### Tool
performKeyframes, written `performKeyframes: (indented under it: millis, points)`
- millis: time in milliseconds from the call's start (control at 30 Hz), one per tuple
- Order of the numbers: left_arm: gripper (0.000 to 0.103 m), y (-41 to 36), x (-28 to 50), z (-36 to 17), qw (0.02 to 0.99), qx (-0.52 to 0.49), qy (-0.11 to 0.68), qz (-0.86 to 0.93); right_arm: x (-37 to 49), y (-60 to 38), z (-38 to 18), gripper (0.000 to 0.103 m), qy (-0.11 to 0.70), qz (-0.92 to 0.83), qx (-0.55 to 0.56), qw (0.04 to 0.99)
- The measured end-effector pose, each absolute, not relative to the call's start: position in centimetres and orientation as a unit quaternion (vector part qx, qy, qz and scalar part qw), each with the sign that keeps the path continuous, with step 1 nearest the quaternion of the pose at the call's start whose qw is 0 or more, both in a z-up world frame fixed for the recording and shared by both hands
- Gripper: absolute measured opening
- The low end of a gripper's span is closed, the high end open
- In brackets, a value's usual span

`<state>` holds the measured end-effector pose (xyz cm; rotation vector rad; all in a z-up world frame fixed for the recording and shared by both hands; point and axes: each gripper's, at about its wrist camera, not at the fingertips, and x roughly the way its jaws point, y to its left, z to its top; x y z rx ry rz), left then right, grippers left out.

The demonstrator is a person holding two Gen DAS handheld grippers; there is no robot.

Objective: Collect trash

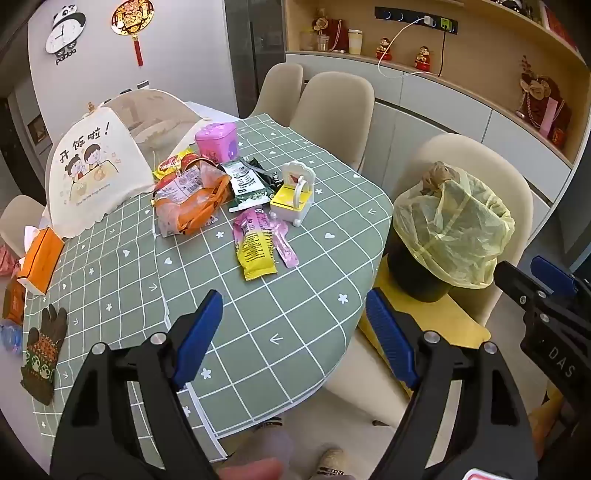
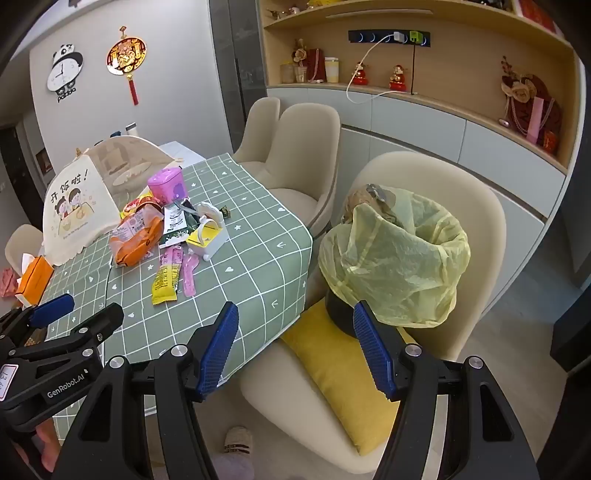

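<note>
**Wrappers heaped on the checked cloth, bin waiting on the chair**

A table [image 1: 280,317] under a green cloth with a white grid and small hearts and stars fills the middle of a dining room. Beige chairs [image 1: 332,107] stand round it, and shelving with ornaments runs along the far wall beside a panda clock [image 1: 64,33]. A mesh food cover [image 1: 96,173] sits at the table's far left, an orange tissue box [image 1: 38,260] and a knitted glove [image 1: 42,354] near the left edge.

The trash lies in a loose heap mid-table: an orange plastic package [image 1: 188,206], a green-and-white packet [image 1: 247,186], and nearer, a pink-and-yellow wrapper [image 1: 255,247] with a pink plastic spoon [image 1: 284,243] just beside it. A pink tin [image 1: 216,142] and a small white-and-yellow toy chair [image 1: 293,197] stand among them.

A black bin lined with a yellow bag [image 2: 395,266] sits on a yellow cushion [image 2: 332,369] on the nearest chair, off the table's right edge.

The left gripper [image 1: 295,339] is spread wide above the near cloth, holding and touching nothing. The right gripper [image 2: 295,343] is likewise spread and empty, between the table corner and the bin.
</note>
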<state>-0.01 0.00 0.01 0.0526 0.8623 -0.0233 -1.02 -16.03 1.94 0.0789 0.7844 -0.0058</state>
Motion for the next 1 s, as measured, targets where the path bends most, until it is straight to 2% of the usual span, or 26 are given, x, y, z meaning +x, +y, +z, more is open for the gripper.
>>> performKeyframes:
  millis: [1000]
  points:
    - [0.076, 0.02, -0.03, 0.05, 0.910, 0.027, 0.414, -0.009, -1.21, -16.20, 2.03, 0.061, 0.378, -0.005, 0.036, 0.925]
